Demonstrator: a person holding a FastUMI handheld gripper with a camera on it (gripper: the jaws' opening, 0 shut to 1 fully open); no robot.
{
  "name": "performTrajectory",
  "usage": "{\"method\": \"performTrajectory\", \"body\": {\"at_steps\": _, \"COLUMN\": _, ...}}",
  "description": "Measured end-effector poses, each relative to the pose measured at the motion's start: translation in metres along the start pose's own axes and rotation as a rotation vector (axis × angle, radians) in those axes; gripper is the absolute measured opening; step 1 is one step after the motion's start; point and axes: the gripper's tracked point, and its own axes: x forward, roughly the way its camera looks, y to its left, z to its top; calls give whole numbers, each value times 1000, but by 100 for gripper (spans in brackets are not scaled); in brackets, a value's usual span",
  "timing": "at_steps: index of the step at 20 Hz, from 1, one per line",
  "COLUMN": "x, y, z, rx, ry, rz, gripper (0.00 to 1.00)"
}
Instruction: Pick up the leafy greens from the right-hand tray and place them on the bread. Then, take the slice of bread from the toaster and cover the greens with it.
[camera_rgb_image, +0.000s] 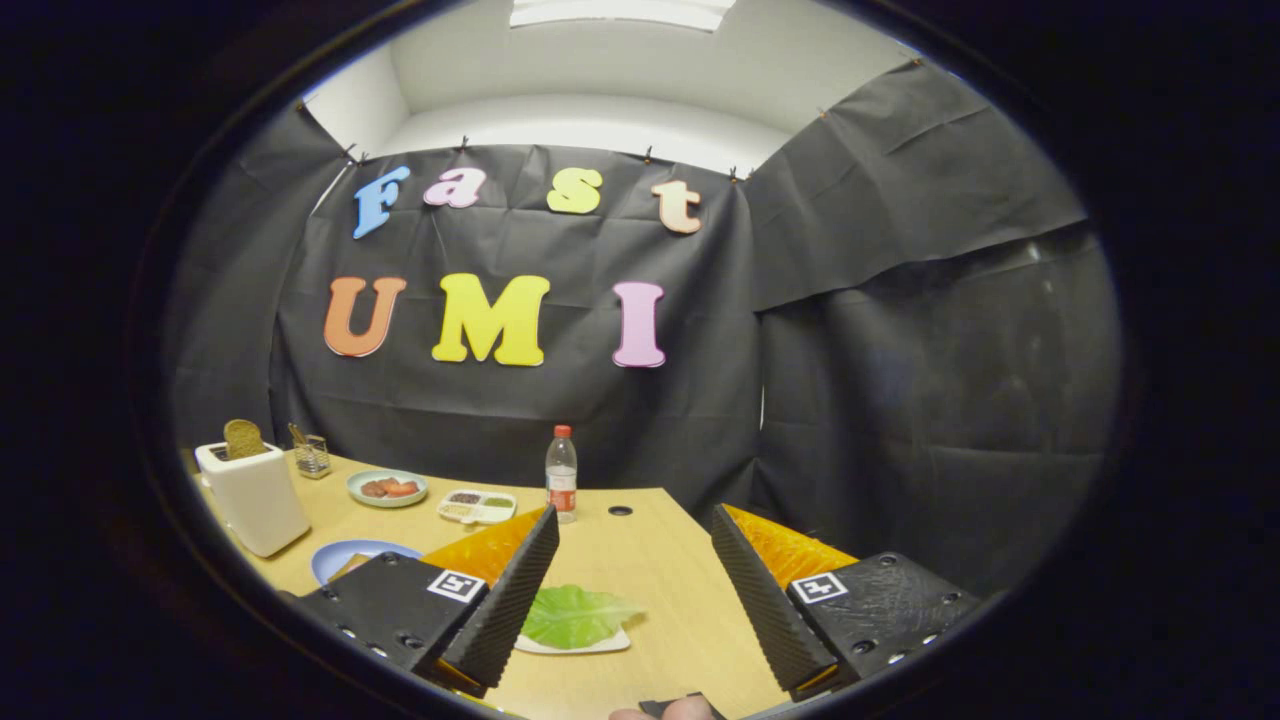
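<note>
A green leaf (575, 615) lies on a small white tray (600, 646) on the wooden table, just inside my left finger and partly hidden by it. My gripper (632, 525) stands open above the table, nothing between its fingers. Far off to the left a white toaster (255, 495) holds a brown slice of bread (243, 438) upright in its slot. Between the toaster and my left finger lies a blue plate (345, 556); what is on it is mostly hidden by the finger.
Beyond the fingers stand a clear bottle with a red cap (561, 475), a divided white dish (478, 506), a pale green plate with red food (387, 487) and a small wire holder (313, 455). The table's right edge (700, 540) runs close to my right finger.
</note>
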Motion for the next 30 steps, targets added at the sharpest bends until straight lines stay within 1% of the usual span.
{"method": "performTrajectory", "body": {"at_steps": 2, "x": 7, "y": -3, "z": -10, "rx": 24, "ry": 36, "rz": 11, "gripper": 95}}
{"method": "performTrajectory", "body": {"at_steps": 4, "x": 17, "y": -2, "z": -28, "rx": 61, "ry": 101, "rz": 32, "gripper": 95}}
{"method": "performTrajectory", "body": {"at_steps": 8, "x": 43, "y": 4, "z": -76, "rx": 218, "ry": 292, "rz": 91, "gripper": 95}}
{"method": "performTrajectory", "body": {"at_steps": 11, "x": 61, "y": 4, "z": -113, "rx": 348, "ry": 449, "rz": 104, "gripper": 96}}
{"method": "performTrajectory", "body": {"at_steps": 15, "x": 76, "y": 1, "z": -150, "rx": 500, "ry": 580, "rz": 82, "gripper": 96}}
{"method": "performTrajectory", "body": {"at_steps": 17, "x": 86, "y": 5, "z": -165, "rx": 536, "ry": 623, "rz": 68, "gripper": 96}}
{"method": "performTrajectory", "body": {"at_steps": 20, "x": 111, "y": 9, "z": -182, "rx": 569, "ry": 653, "rz": 48, "gripper": 96}}
{"method": "performTrajectory", "body": {"at_steps": 25, "x": 131, "y": 16, "z": -196, "rx": 671, "ry": 686, "rz": 60, "gripper": 96}}
{"method": "performTrajectory", "body": {"at_steps": 26, "x": 132, "y": 15, "z": -197, "rx": 675, "ry": 688, "rz": 52, "gripper": 92}}
{"method": "performTrajectory", "body": {"at_steps": 30, "x": 145, "y": 13, "z": -207, "rx": 692, "ry": 695, "rz": 31, "gripper": 48}}
